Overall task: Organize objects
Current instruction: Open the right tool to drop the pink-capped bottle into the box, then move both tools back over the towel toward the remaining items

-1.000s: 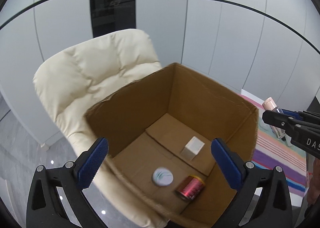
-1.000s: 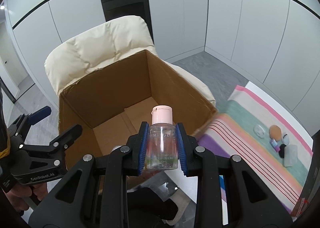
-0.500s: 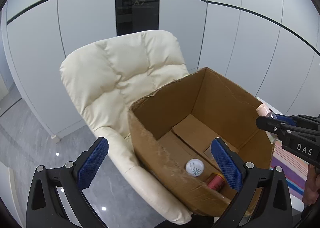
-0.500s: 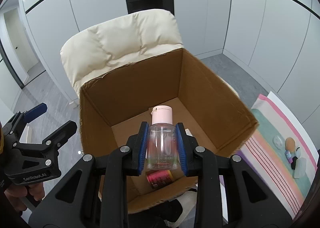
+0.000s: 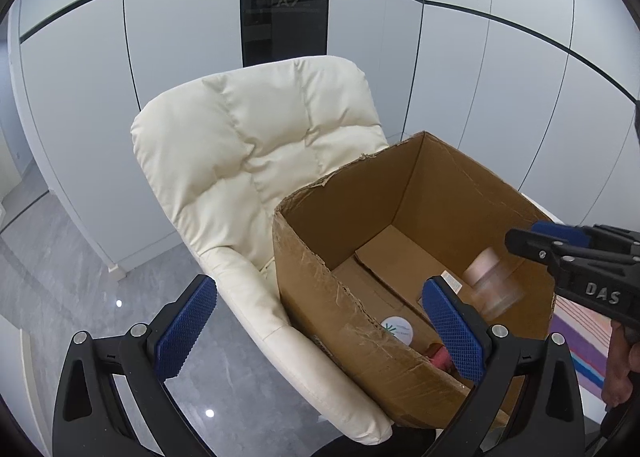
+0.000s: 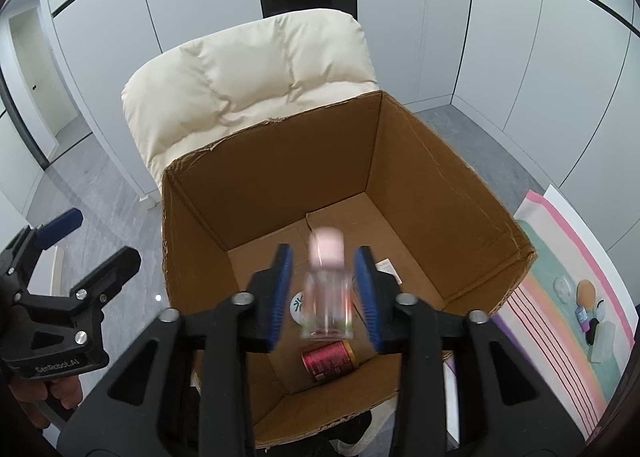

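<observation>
An open cardboard box (image 6: pixel 432 177) (image 5: pixel 320 281) stands on a cream chair. My right gripper (image 6: pixel 325 289) is open above it. A clear bottle with a pink cap (image 6: pixel 326 289) (image 5: pixel 492 285) is blurred between the pads, free of them, and falling into the box. On the box floor lie a red can (image 6: pixel 330 359) (image 5: pixel 440 357) and a round white lid (image 6: pixel 298 307) (image 5: pixel 397 329). My left gripper (image 5: pixel 316 325) is open and empty, left of the box; it also shows in the right wrist view (image 6: pixel 88 241).
The cream padded chair (image 5: pixel 256 153) holds the box, with grey floor (image 5: pixel 60 297) around it. A striped cloth (image 6: pixel 560 289) at the right carries several small items (image 6: pixel 586 293). White wall panels stand behind.
My right gripper moved over the box and opened, letting go of the bottle, which now drops. My left gripper drew back to the left of the box.
</observation>
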The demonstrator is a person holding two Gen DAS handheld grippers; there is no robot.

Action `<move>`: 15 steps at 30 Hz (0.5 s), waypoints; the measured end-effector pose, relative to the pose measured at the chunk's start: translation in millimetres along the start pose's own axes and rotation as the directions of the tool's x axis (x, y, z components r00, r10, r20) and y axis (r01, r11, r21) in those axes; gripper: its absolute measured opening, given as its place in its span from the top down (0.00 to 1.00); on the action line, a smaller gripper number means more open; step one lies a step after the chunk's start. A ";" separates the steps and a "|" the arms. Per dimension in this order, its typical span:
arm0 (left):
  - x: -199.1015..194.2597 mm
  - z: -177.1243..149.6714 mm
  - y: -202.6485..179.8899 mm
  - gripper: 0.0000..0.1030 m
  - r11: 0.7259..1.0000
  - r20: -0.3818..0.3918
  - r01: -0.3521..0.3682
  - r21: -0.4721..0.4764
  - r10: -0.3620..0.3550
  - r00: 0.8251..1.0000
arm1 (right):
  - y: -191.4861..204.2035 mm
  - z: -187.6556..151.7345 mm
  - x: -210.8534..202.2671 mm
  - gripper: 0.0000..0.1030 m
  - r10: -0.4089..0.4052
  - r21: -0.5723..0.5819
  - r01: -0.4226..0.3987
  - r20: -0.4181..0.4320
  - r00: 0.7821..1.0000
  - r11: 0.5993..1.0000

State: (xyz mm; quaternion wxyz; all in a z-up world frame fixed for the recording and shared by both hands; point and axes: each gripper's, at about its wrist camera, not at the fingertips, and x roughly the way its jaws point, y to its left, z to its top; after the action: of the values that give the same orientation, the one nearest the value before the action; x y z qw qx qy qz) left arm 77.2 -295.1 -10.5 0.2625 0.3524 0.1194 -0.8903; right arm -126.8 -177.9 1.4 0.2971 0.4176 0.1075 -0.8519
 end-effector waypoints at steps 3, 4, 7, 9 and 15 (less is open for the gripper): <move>0.7 1.6 -2.6 0.00 1.000 0.003 0.000 -0.003 0.000 1.000 | -3.9 -0.4 -6.4 0.37 -0.007 0.012 0.007 0.028 1.000 1.000; 0.1 2.5 -2.6 0.00 1.000 0.008 -0.001 -0.006 0.001 1.000 | -4.9 -0.4 -7.1 0.37 -0.011 0.012 0.010 0.030 0.999 1.000; 1.1 4.5 -6.3 0.00 1.000 0.012 0.000 0.000 0.000 1.000 | -11.0 -2.7 -8.2 0.33 -0.022 0.020 0.021 0.023 1.000 1.000; 2.6 5.3 -8.3 0.00 1.000 0.009 0.001 -0.001 -0.001 1.000 | -16.4 -3.7 -10.1 0.29 -0.020 0.034 0.019 0.024 1.000 0.999; 4.0 7.7 -22.2 0.00 1.000 0.016 0.005 0.009 -0.005 1.000 | -32.2 -7.9 -19.5 0.14 -0.053 0.051 0.051 0.046 0.998 0.997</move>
State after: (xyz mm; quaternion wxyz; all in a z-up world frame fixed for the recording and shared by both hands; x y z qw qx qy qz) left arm 58.1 -281.3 -7.1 0.2598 0.3463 0.1140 -0.8942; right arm -131.6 -140.6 9.5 0.2669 0.4014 0.0899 -0.8715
